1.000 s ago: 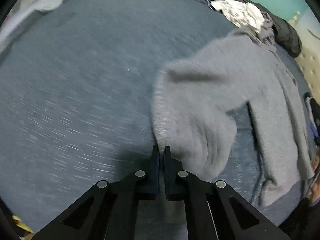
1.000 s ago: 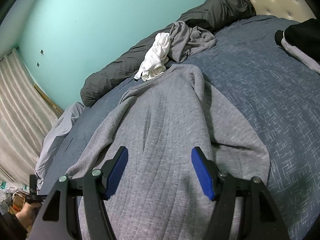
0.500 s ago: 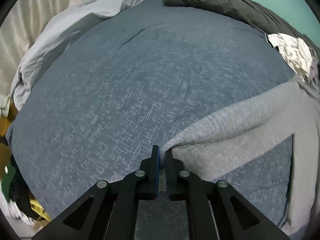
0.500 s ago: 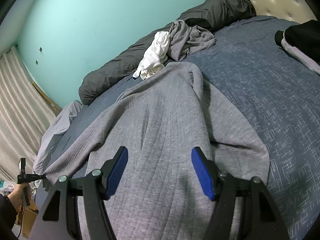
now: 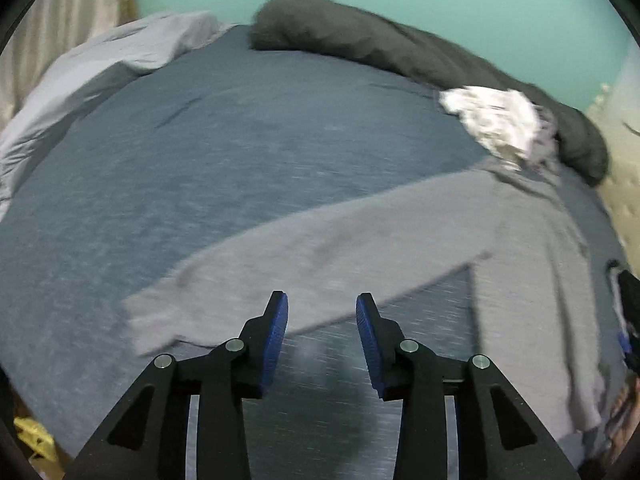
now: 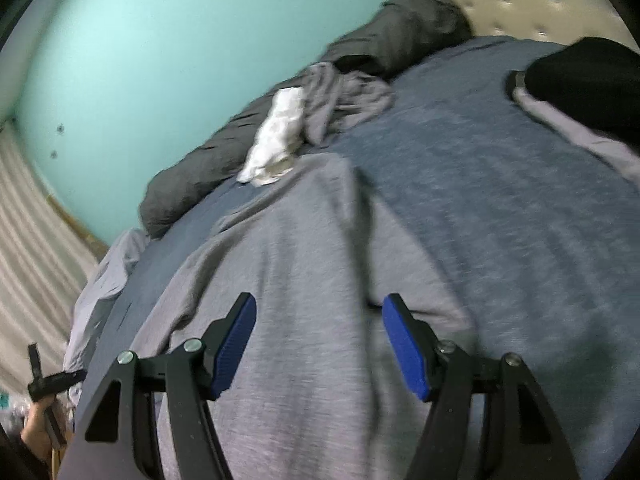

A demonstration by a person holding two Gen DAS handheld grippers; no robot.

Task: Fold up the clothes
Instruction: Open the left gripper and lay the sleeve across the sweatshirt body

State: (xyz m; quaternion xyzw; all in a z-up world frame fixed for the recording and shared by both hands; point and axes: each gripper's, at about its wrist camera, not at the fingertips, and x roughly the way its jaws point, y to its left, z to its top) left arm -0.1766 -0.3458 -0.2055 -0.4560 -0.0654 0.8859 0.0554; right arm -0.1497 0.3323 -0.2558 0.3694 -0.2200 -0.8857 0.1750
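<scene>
Sleeve [image 5: 312,264] flat, left view only

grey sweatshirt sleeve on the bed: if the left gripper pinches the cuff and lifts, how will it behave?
Likely floppy: the sleeve lies limp and flat along the blue bedsheet, so it should drape from the pinch. Probably not slippery, since the knit looks thick and textured. Lifting may drag the sweatshirt body, which is attached. The left gripper is open over the sleeve.

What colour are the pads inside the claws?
Blue pads, clearest in the right wrist view.
</scene>
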